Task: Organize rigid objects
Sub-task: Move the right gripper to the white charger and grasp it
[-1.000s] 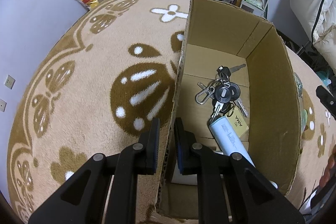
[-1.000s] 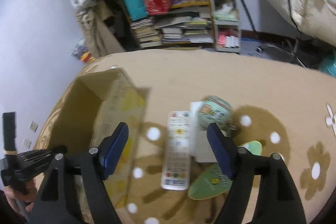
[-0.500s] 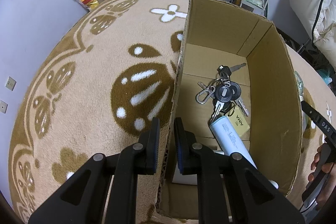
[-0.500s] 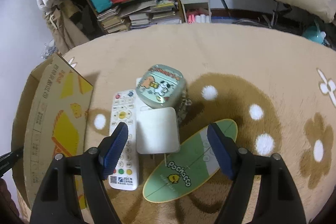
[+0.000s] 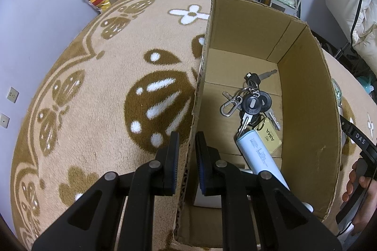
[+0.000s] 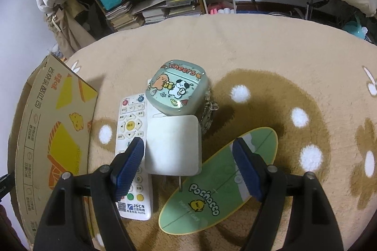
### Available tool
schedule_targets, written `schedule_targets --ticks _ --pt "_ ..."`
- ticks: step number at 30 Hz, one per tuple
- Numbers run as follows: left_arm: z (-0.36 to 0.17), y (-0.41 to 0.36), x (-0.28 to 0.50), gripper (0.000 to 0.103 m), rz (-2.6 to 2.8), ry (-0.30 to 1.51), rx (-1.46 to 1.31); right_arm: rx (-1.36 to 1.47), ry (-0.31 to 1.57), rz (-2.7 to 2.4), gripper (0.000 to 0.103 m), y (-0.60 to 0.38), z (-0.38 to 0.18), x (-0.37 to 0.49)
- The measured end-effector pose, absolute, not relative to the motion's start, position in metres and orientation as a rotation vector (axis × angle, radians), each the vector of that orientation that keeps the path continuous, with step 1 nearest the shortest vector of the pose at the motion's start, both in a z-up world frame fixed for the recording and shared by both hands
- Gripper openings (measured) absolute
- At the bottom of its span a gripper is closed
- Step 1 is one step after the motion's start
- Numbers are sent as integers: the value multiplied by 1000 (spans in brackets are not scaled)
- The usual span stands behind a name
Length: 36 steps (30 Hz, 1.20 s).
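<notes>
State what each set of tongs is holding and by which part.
The left tongs clamp the cardboard box by its side wall's top edge. The right tongs hold nothing, open over the white charger.

cardboard box (image 5: 306, 95): 1 | bunch of keys (image 5: 253, 103): 1 | power bank (image 5: 259, 156): 1 | remote control (image 6: 132, 131): 1 | white charger (image 6: 174, 145): 1 | cartoon case (image 6: 178, 87): 1 | green oval board (image 6: 212, 187): 1 | grippers: 2

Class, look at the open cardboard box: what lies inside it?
Inside the brown cardboard box lie a bunch of keys with a yellow tag and a pale blue cylindrical power bank. The left gripper's fingers cover part of a white item below.
</notes>
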<state>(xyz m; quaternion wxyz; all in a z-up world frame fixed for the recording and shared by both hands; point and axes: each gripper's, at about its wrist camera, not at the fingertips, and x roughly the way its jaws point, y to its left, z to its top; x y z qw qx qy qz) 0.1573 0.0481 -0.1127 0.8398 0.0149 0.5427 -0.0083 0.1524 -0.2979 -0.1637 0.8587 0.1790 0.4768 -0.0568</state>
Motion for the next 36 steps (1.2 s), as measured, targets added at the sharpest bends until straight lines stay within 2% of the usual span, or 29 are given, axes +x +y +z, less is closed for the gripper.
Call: schedule_targets --ticks 2,6,10,14,26,36 --pt "-112 48 157 14 -19 1148 26 376 998 -120 82 -297 -164 155" --pt "-112 49 158 14 -20 1150 21 394 1002 -119 67 -296 -166 155" --pt "-112 50 159 14 -19 1149 26 381 1006 -111 64 -290 -167 157" --pt "-112 51 159 14 -18 1150 21 374 999 -116 52 -285 -164 155" --pt "-112 51 159 14 -19 1150 22 357 1021 -137 51 -276 -170 156" --pt "-112 51 159 14 -18 1151 19 354 951 -165 51 -266 -145 141"
